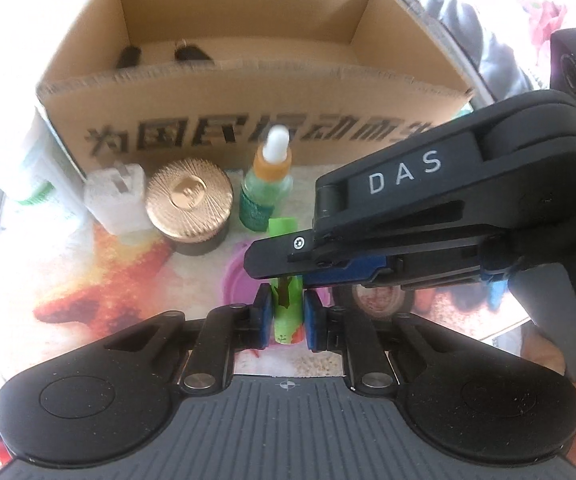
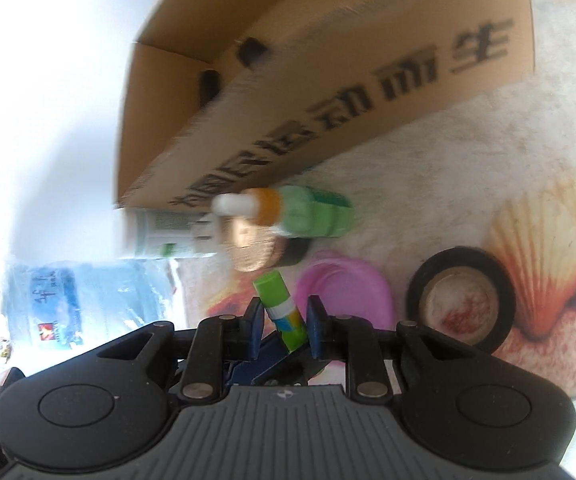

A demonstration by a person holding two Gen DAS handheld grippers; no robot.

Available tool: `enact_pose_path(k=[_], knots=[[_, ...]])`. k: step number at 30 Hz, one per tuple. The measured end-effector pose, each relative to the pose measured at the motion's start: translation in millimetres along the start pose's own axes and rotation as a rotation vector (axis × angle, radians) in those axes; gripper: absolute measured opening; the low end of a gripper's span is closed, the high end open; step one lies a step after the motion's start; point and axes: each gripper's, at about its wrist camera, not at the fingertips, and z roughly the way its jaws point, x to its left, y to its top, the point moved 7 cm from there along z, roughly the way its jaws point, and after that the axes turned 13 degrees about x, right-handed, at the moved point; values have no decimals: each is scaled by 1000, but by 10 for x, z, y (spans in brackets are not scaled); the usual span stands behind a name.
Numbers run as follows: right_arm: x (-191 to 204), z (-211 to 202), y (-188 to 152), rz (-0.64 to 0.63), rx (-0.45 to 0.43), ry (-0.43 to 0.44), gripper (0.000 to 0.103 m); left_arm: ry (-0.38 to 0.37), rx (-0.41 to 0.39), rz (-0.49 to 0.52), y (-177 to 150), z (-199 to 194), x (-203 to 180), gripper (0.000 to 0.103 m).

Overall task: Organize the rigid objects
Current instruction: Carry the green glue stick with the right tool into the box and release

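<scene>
A green glue stick stands between my left gripper's blue pads, which press on its sides. My right gripper reaches in from the right across the same stick. In the right wrist view the glue stick lies between the right gripper's fingers, which sit close on it. An open cardboard box stands behind, also in the right wrist view. A green dropper bottle, a copper-lidded jar and a white bottle stand before the box.
A pink lid and a black tape roll lie on the patterned mat. A large white bottle stands at left. A blue packet lies at the left in the right wrist view.
</scene>
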Motion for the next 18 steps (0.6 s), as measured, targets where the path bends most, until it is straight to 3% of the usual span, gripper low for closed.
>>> enact_pose_path(k=[5, 10, 14, 18], knots=[[473, -198, -3, -61, -35, 27, 25, 16, -57, 8, 120, -499, 77, 14], [1020, -380, 258, -149, -96, 64, 25, 65, -140, 14, 503, -894, 285, 14], [1282, -327, 627, -166, -104, 84, 25, 68, -149, -29, 870, -950, 552, 14], [1327, -146, 1004, -101, -71, 109, 25, 80, -105, -50, 1173, -799, 755, 14]])
